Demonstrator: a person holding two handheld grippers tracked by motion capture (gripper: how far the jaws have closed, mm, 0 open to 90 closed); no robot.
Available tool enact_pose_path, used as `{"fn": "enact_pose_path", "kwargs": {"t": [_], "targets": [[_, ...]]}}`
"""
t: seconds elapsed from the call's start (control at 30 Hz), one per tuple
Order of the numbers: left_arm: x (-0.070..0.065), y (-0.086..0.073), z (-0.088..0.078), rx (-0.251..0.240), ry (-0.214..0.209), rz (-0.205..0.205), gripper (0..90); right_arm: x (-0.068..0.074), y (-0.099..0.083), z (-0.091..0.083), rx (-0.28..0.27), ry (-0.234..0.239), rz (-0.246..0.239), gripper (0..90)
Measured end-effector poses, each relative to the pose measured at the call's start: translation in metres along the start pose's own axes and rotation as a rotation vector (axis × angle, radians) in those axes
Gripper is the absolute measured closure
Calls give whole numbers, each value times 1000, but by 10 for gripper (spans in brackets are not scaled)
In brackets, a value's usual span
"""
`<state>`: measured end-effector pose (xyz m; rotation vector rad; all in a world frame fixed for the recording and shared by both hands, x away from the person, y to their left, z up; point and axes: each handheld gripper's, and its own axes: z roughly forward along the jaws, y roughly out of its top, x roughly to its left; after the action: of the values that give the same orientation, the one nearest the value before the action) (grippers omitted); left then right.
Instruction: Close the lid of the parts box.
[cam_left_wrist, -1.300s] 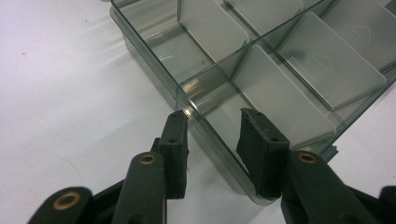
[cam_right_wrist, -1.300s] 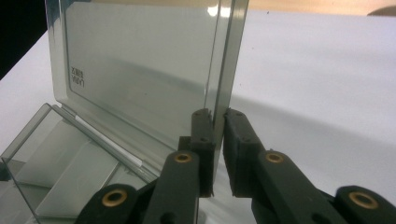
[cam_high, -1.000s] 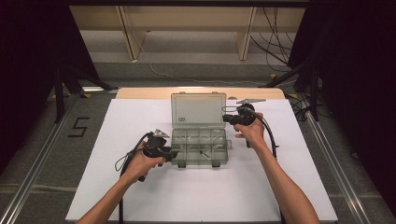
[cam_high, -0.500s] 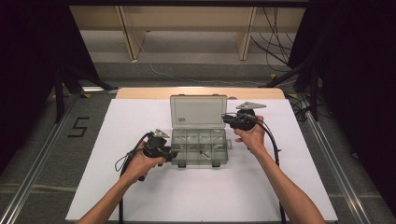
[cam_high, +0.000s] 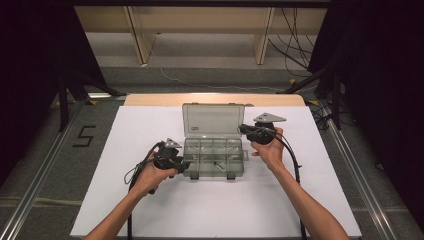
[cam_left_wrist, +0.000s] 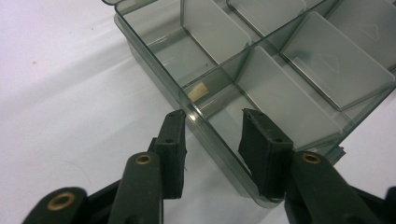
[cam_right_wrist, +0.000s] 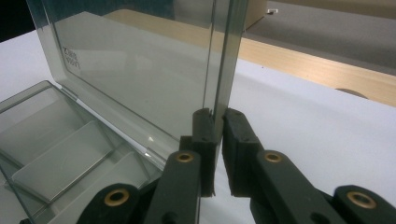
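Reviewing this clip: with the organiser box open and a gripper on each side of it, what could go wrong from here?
1. The right gripper pinches only the thin side edge of the upright lid; it may slip off, letting the lid drop or swing.
2. The left gripper straddles the corner wall of the box with its jaws apart, so the light box could slide on the white table when the lid is pushed.
3. A small part lying in a compartment could jump out.

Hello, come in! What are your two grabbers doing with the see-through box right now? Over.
Right gripper shut on lid edge, lid upright. Left gripper straddles box corner wall, pads not clamped. Nothing in the way on white table.
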<state>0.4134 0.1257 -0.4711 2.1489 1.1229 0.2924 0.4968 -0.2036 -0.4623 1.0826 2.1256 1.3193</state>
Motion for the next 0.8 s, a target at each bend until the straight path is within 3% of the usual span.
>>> {"fn": "enact_pose_path", "kwargs": {"t": [0.1,0.37,0.57,0.73,0.8], "targets": [[-1,0,0,-5,12,13,590,2,-3,-1,-10,5,38,845],[1,3,-8,-28,20,24,509,2,-5,-2,-33,-18,34,846],[4,12,-18,-51,30,32,384,4,-7,-3,-41,-22,49,846],[8,25,-28,-91,35,27,326,4,-7,-3,-36,-7,68,847],[10,30,-31,-101,32,22,309,4,-8,-3,-47,-19,54,847]]}}
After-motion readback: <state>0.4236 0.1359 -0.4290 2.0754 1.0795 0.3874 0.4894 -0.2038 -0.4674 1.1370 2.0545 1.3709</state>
